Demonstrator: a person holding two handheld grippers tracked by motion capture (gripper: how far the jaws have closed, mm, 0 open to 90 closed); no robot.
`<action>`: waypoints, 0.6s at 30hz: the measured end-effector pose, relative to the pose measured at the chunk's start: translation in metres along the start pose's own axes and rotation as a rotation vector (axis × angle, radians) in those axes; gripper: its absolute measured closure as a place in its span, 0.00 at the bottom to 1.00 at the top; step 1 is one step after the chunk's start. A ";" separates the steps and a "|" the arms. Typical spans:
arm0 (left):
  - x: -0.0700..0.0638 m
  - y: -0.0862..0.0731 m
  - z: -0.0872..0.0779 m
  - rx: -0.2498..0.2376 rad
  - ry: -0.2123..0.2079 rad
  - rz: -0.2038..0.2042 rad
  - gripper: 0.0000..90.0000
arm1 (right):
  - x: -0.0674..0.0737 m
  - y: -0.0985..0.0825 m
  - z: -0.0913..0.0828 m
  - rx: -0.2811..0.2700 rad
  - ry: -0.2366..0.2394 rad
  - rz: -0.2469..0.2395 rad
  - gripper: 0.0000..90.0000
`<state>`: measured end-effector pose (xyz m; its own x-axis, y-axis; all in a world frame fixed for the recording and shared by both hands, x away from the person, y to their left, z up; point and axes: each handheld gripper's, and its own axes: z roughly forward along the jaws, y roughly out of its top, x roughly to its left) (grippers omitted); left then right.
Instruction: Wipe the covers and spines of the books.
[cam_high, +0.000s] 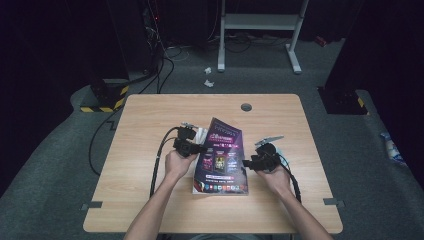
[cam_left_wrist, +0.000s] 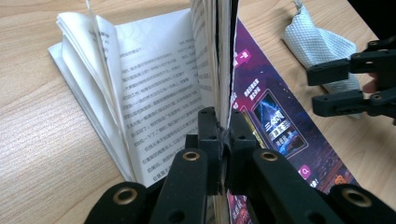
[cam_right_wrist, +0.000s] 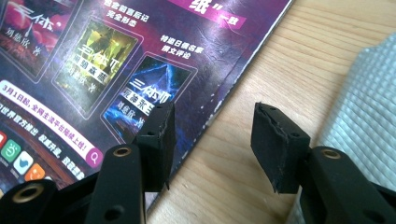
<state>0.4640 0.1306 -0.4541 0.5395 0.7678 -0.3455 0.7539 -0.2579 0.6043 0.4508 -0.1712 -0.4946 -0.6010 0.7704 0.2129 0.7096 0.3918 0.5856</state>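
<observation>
A dark room with grey carpet and cables trailing at twelve o'clock, and in the middle a pale wooden table (cam_high: 150, 210) with a round grommet hole (cam_high: 246, 107) toward its far edge. Dead centre on it lies the book (cam_high: 222, 160), purple back cover up, its far end tipped a little toward eleven o'clock. The left gripper (cam_high: 192, 146) is on the book's nine o'clock edge, and from its own camera you can see the jaws pinched tight together on the lifted cover and a sheaf of pages (cam_left_wrist: 219, 70), holding them upright while the printed leaves (cam_left_wrist: 154, 93) fan open beside them. Over at three o'clock of the book, the right gripper (cam_high: 248, 164) sits just beside the cover's edge; its jaws stand apart with bare table between them, one pad (cam_right_wrist: 159, 135) over the cover's margin, nothing gripped. A white mesh cloth (cam_right_wrist: 369, 112) lies just past that gripper, at its three o'clock side, also seen from the left gripper view (cam_left_wrist: 317, 44).
</observation>
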 end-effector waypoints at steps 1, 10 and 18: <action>0.000 0.000 -0.001 0.001 -0.001 0.003 0.97 | 0.000 0.002 0.001 0.003 0.003 0.003 0.55; -0.007 0.001 -0.010 -0.035 -0.018 0.017 0.97 | -0.004 0.017 0.013 0.048 0.036 0.052 0.52; -0.007 0.001 -0.011 -0.046 -0.031 0.013 0.97 | -0.008 0.025 0.023 0.078 0.079 0.112 0.52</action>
<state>0.4573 0.1317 -0.4434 0.5611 0.7457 -0.3595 0.7292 -0.2397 0.6409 0.4820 -0.1561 -0.5000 -0.5416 0.7708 0.3355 0.7981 0.3462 0.4931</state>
